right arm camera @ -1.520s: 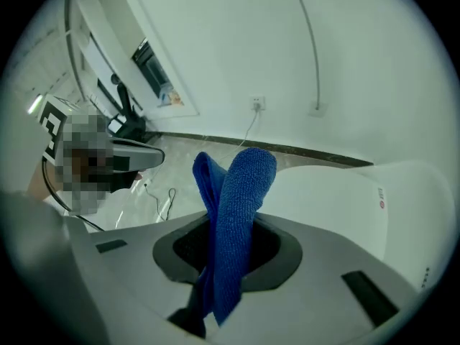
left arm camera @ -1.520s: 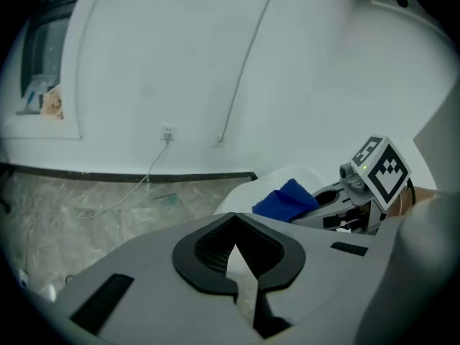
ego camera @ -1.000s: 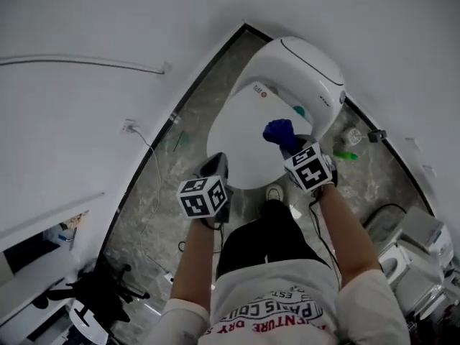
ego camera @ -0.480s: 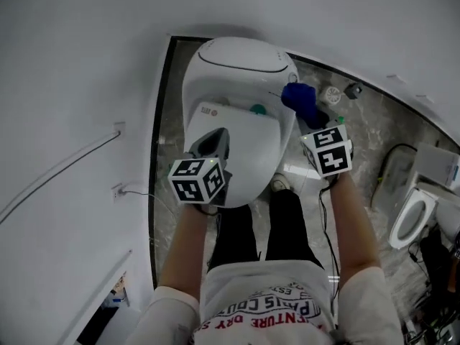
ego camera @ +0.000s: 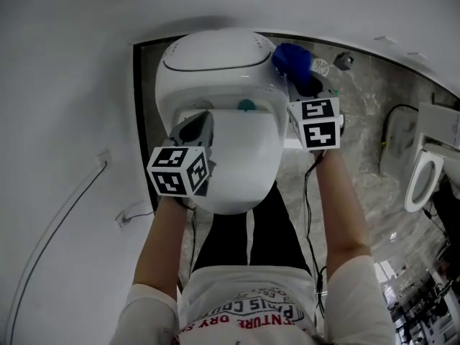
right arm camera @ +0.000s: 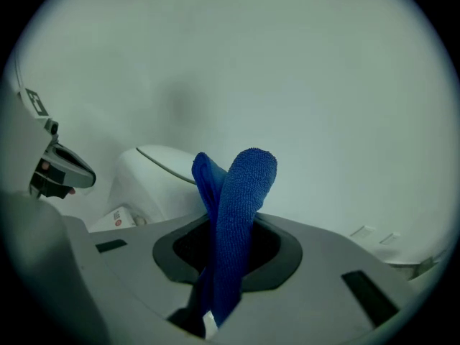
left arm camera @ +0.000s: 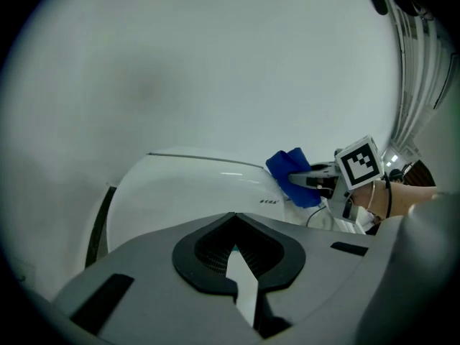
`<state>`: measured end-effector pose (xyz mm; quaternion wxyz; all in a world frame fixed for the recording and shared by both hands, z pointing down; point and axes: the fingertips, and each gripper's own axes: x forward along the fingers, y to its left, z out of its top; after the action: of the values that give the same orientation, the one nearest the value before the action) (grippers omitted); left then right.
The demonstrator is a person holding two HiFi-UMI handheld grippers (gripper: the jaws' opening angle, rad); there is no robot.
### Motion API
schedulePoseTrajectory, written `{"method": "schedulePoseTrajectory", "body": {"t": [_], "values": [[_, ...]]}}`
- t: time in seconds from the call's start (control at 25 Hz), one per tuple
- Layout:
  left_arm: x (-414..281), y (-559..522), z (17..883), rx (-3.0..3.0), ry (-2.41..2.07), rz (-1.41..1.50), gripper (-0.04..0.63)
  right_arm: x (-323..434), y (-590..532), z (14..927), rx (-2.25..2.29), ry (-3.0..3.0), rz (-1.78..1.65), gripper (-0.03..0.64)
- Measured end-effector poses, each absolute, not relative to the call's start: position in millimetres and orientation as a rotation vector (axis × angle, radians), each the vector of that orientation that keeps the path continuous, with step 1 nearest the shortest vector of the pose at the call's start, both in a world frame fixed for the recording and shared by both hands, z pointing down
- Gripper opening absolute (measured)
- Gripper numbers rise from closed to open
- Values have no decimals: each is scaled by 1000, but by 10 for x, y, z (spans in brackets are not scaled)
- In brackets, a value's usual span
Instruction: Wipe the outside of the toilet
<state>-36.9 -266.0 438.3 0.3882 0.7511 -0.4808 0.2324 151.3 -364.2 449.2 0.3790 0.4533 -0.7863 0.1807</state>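
The right tongs pinch a blue cloth, its free end just beside the rear right flank of the toilet, whose shell lies to their left. The left tongs, pressed together and empty, hover over the seat, so the right hand is better placed to wipe.

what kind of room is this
Likely a bathroom or fixture workshop: a white toilet against the wall, a second toilet at right, marbled floor; the right gripper holds a blue cloth.
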Motion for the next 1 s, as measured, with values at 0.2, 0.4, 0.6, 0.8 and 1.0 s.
{"method": "schedulePoseTrajectory", "body": {"t": [0.2, 0.4, 0.6, 0.8, 1.0], "values": [[-323, -2655, 4715, 1878, -1204, 583, 6, 1498, -3783, 4851, 1048, -2011, 347, 76], [-255, -2695, 4936, 1846, -1231, 566, 8, 1581, -3724, 5084, 955, -2031, 305, 77], [-49, -2675, 5044, 1873, -1246, 618, 6, 1687, -3500, 5315, 873, -2087, 357, 75], [234, -2475, 5183, 1889, -1186, 634, 6, 1751, -3371, 5505, 808, -2189, 353, 75], [415, -2355, 5407, 1922, -1120, 676, 6, 1853, -3215, 5733, 835, -2203, 427, 75]]}}
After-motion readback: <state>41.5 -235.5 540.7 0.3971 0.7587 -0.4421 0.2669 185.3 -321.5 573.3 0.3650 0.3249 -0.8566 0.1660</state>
